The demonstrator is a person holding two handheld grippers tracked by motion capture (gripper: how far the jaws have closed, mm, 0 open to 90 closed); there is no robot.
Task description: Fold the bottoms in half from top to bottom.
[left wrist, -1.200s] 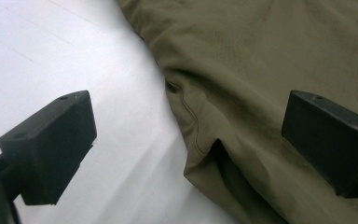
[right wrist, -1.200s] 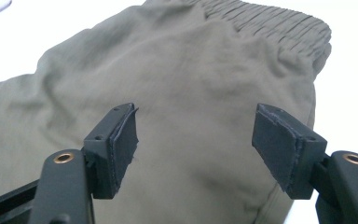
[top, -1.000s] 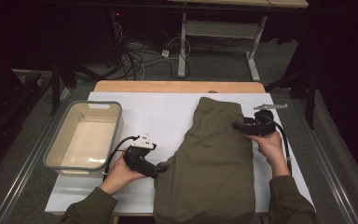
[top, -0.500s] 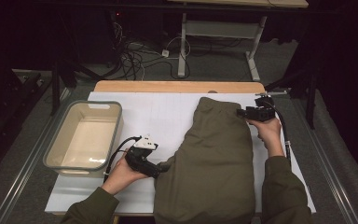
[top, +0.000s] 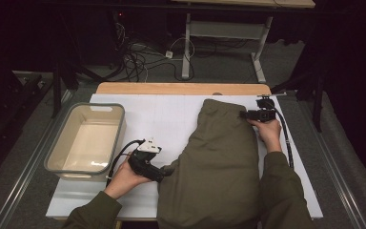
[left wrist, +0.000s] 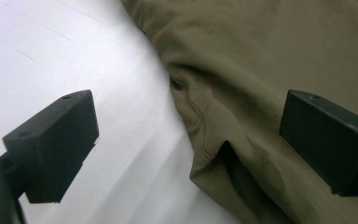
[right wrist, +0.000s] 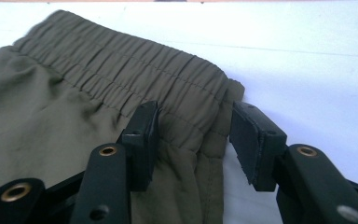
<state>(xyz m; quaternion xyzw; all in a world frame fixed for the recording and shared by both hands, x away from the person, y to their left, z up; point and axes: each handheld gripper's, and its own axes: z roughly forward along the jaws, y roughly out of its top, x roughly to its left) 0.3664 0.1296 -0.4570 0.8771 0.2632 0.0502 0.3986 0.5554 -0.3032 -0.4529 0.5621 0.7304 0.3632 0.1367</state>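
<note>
An olive-green garment with an elastic waistband lies flat on the white table, waistband at the far end. My right gripper is at the waistband's far right corner. In the right gripper view its jaws have just been closing and stand on either side of that corner without pinching it. My left gripper rests at the garment's near left edge. In the left gripper view it is wide open, one jaw over the table and the other over the olive cloth.
A beige plastic tub stands on the table's left side. A wooden strip runs along the far edge. Behind the table are floor cables and a desk frame. White table shows between tub and garment.
My right hand has slid away from me along the garment's right edge to the waistband corner, and its jaws have narrowed. The left hand has stayed put.
</note>
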